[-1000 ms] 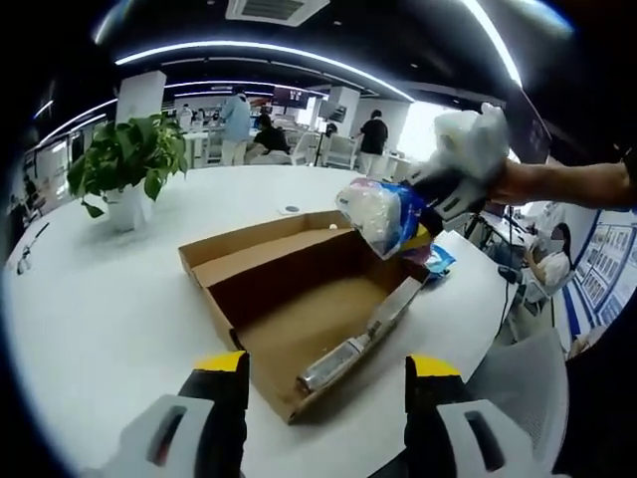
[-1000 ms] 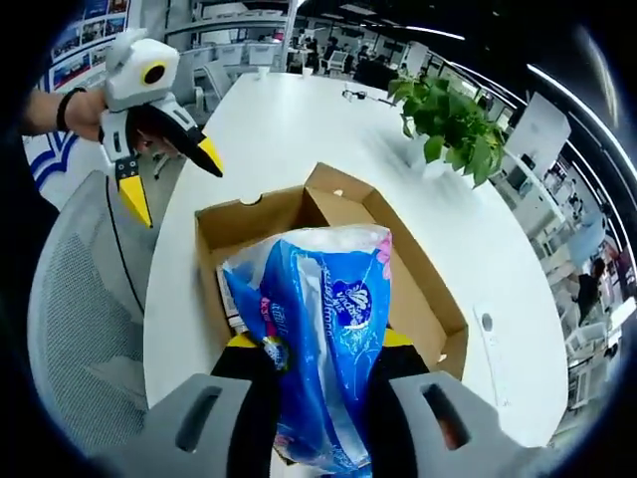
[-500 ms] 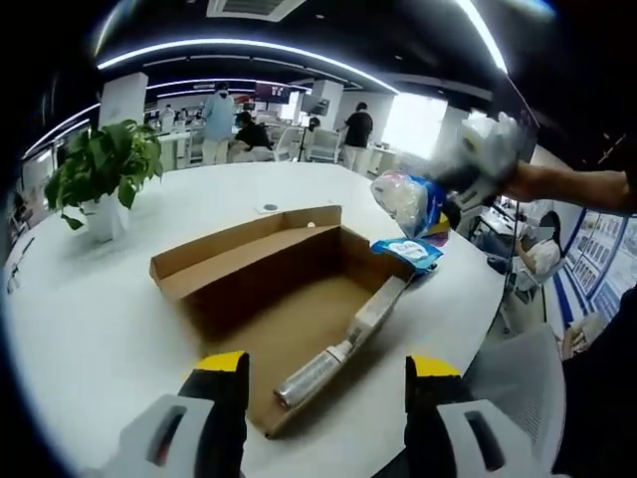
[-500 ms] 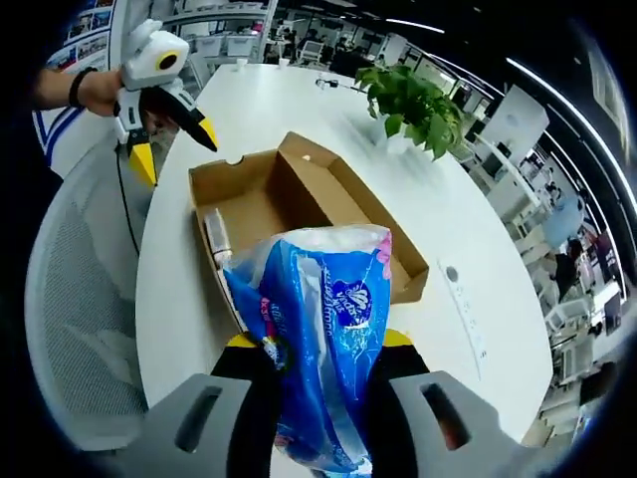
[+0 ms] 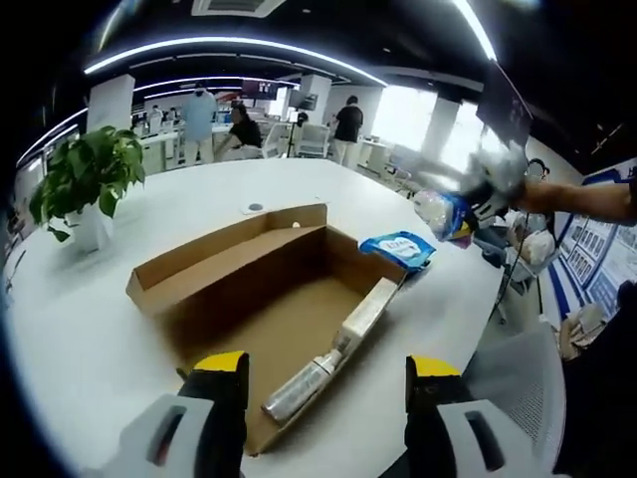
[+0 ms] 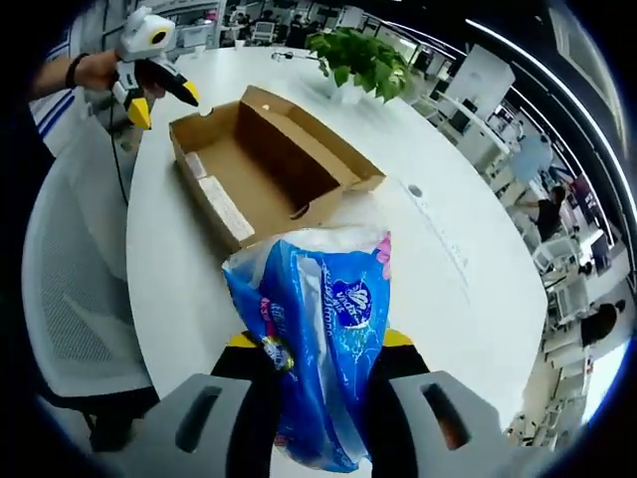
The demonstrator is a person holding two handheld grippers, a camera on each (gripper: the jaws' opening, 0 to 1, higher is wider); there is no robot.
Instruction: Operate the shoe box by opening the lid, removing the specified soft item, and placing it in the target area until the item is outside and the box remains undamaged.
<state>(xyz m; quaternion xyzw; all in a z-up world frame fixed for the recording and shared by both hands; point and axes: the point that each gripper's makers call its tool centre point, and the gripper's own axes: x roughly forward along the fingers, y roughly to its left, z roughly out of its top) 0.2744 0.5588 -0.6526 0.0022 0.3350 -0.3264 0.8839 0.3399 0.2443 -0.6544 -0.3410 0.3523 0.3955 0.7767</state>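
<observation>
Right gripper [image 6: 317,344] clamps tissue pack [image 6: 317,339] above table [image 6: 438,299].

Box [image 6: 261,159]: plain brown cardboard
Soft pack [image 6: 320,339]: blue and white — pink corner, printed logo
Table [image 6: 468,299]: white
Gripper tips [image 5: 323,365]: yellow on black
Plant [image 6: 360,60]: green

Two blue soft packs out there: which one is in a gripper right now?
The tall blue-and-white pack, clamped in the right gripper. The flat blue one lies on the table beside the box.
</observation>
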